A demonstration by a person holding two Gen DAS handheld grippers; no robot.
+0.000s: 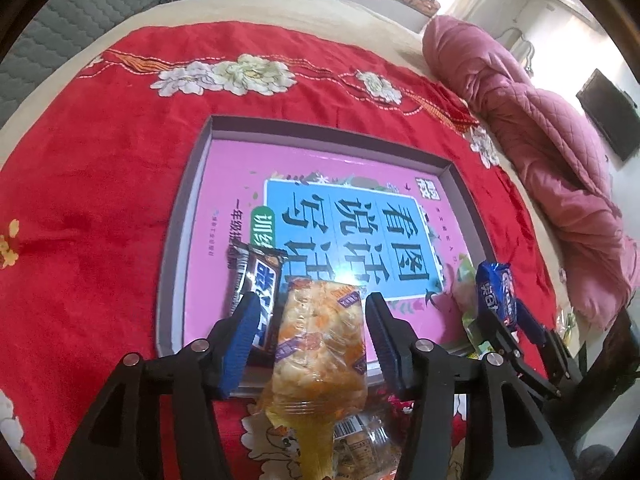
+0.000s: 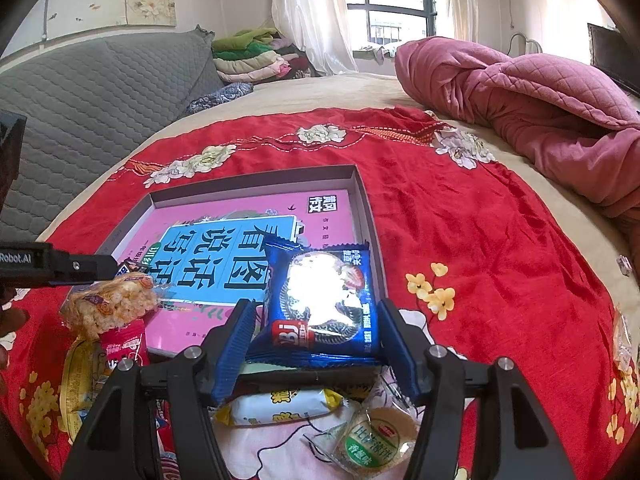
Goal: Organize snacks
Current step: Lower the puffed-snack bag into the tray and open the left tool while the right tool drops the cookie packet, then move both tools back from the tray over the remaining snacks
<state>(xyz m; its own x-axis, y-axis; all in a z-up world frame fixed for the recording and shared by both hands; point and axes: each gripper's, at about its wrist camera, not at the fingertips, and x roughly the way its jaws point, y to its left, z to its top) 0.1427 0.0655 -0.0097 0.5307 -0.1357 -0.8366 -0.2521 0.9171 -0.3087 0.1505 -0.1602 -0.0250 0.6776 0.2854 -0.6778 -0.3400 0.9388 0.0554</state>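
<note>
A shallow grey box (image 1: 188,184) with a pink book cover inside lies on the red cloth; it also shows in the right wrist view (image 2: 362,196). My left gripper (image 1: 308,336) is over the box's near edge, its jaws wide around a clear rice-cracker pack (image 1: 320,344) that sits between them without visible pinch. A dark chocolate bar (image 1: 256,276) lies in the box by the left finger. My right gripper (image 2: 316,344) holds a blue cookie pack (image 2: 324,304) at the box's near right corner; it shows in the left wrist view too (image 1: 496,292).
Several loose snacks lie on the cloth near me: a yellow-white pack (image 2: 280,406), a round green-label biscuit (image 2: 376,440), a red pack (image 2: 124,344). A pink quilt (image 2: 540,108) lies at the right, a grey headboard (image 2: 88,92) at the left.
</note>
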